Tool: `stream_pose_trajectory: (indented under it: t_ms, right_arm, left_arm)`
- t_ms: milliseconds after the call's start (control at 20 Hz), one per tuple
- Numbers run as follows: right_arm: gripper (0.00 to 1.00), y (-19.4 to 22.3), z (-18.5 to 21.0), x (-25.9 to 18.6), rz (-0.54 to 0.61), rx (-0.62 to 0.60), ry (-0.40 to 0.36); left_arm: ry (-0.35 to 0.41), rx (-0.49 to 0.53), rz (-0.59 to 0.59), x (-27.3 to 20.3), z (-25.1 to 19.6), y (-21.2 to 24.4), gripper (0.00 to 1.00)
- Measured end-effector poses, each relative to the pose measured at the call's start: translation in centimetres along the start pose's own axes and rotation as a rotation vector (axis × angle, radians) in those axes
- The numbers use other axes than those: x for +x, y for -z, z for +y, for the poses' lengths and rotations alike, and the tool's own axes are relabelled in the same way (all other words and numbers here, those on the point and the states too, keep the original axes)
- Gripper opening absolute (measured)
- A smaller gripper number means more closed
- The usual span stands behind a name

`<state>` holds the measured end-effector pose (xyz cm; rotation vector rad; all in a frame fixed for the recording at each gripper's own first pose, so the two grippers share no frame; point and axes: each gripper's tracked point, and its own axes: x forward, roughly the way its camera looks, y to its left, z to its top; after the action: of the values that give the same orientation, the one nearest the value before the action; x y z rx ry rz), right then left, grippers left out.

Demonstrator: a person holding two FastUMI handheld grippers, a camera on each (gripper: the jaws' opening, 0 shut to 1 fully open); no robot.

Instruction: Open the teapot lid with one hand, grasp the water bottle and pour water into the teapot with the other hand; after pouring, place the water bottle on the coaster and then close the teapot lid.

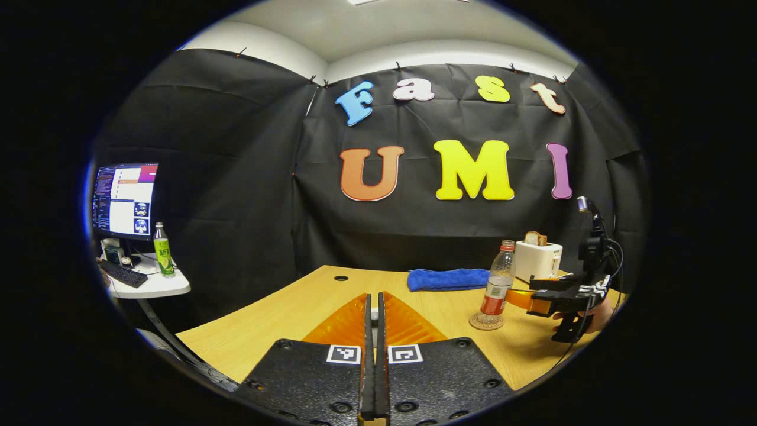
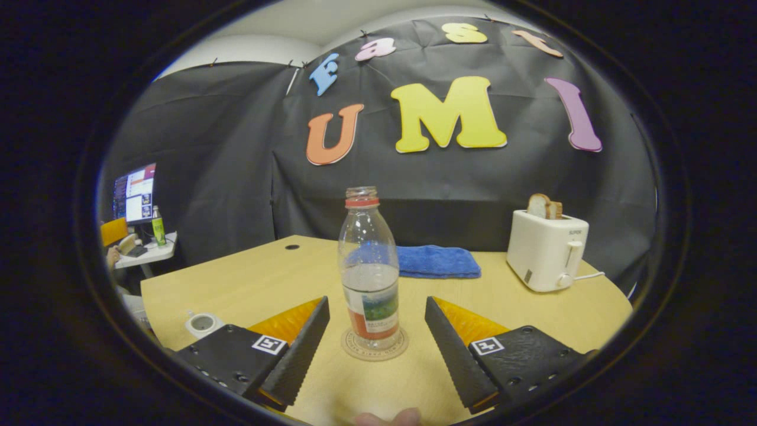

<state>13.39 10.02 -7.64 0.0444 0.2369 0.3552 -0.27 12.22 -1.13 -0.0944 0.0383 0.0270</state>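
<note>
The water bottle [image 2: 369,274] stands upright on the round coaster [image 2: 375,345], right in front of the right gripper [image 2: 376,343] and between its two spread fingers, which do not touch it. It has no cap and is about half full, so it looks light, smooth and a bit slippery (a tip would spill it). The best place to hold it is the middle, around the label. A blue cloth [image 2: 436,261] lies behind it and a toaster [image 2: 547,249] sits off to the right. The left gripper [image 1: 373,319] has its fingers pressed together and holds nothing.
</note>
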Motion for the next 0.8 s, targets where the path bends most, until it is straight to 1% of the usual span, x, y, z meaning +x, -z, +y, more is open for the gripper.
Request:
stream_pose_trajectory:
  t_ms: [100, 200, 250, 350, 550, 600, 800]
  right_arm:
    - [0.97, -0.5, -1.1, -2.7, -0.027, 0.008, 0.016]
    - [0.97, -1.5, -1.7, -5.2, -0.077, -0.013, 0.017]
    - [0.96, -1.8, -2.9, -6.4, -0.102, -0.037, 0.046]
    - [0.97, -2.0, -4.4, -8.0, -0.130, -0.067, 0.082]
    - [0.97, -1.3, -6.4, -9.4, -0.143, -0.071, 0.119]
    - [0.96, -1.0, -7.1, -9.8, -0.144, -0.074, 0.140]
    - [0.97, -0.1, -9.1, -11.3, -0.149, -0.049, 0.193]
  left_arm:
    - [0.029, -0.008, 0.003, 0.8, -2.1, 0.6, 0.03]
    - [0.047, 0.005, 0.013, 1.6, -3.6, 1.4, 0.03]
    - [0.051, 0.019, 0.017, 2.1, -4.2, 1.7, 0.03]
    - [0.065, 0.031, 0.027, 2.8, -5.3, 2.6, 0.03]
    - [0.091, 0.009, 0.068, 3.9, -7.1, 4.8, 0.03]
    - [0.092, 0.000, 0.086, 4.3, -7.2, 5.6, 0.03]
    - [0.075, -0.013, 0.134, 5.0, -6.8, 7.6, 0.03]
